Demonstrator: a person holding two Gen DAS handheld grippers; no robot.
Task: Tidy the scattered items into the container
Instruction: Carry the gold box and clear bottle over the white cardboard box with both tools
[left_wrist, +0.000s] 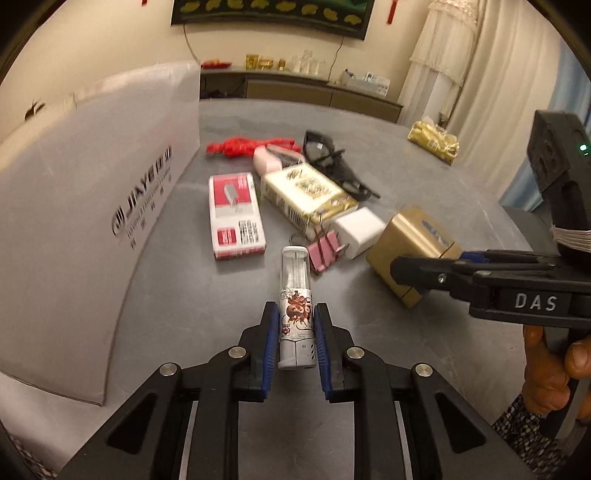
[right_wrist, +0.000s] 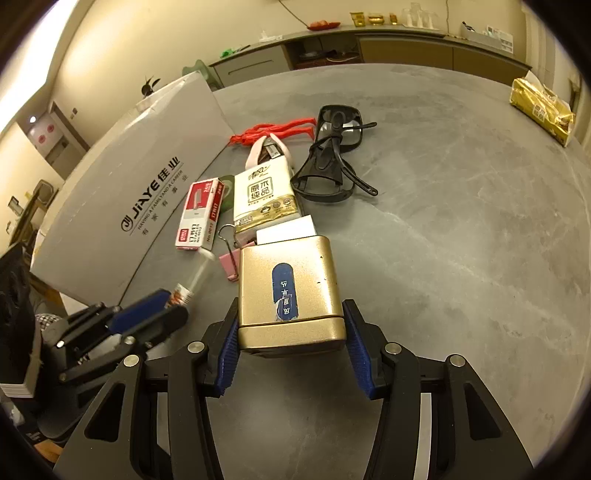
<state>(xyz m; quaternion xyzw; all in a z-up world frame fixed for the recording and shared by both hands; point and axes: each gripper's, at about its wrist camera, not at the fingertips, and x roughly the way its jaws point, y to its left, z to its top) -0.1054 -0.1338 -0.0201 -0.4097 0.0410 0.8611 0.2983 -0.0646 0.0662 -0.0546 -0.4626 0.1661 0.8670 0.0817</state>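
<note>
Straddling a small printed tube (left_wrist: 296, 314), the left gripper (left_wrist: 295, 332) has its blue pads (left_wrist: 272, 334) parted a little wider than the tube, apparently just clear of it; nothing is clamped yet. The tube lies flat on the grey table (left_wrist: 424, 155), its clear cap toward 12 o'clock. Being round and light, it may roll or skid out if the jaws close unevenly. At 3 o'clock the right gripper (right_wrist: 290, 350) brackets a gold tin (right_wrist: 288, 288), its jaws spread about the tin's width, pads at or near the side walls; whether they press is unclear. A shallow hold near the tin's end could let it pivot and knock the pink binder clip (right_wrist: 231, 264) or white block (right_wrist: 286, 230) touching it. The container, a grey box (left_wrist: 92, 206), stands at 10 o'clock.
</note>
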